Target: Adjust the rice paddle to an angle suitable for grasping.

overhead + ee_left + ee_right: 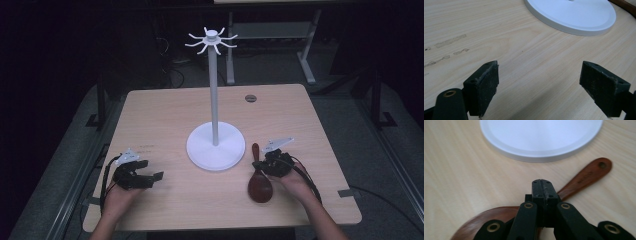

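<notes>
High view shows stand's hook crown (pixel 212 41); gripper views: left fingers (pixel 482 87) spread, right fingers (pixel 543 191) pressed together w/ nothing between, over wooden spoon (pixel 586 176).

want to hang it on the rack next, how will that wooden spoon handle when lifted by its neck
The wooden spoon looks rigid, so it should not flex. Its broad bowl likely outweighs the slim handle, so it may pivot bowl-down in the right claw, shut on its neck. The glossy finish could let it slip.
</notes>
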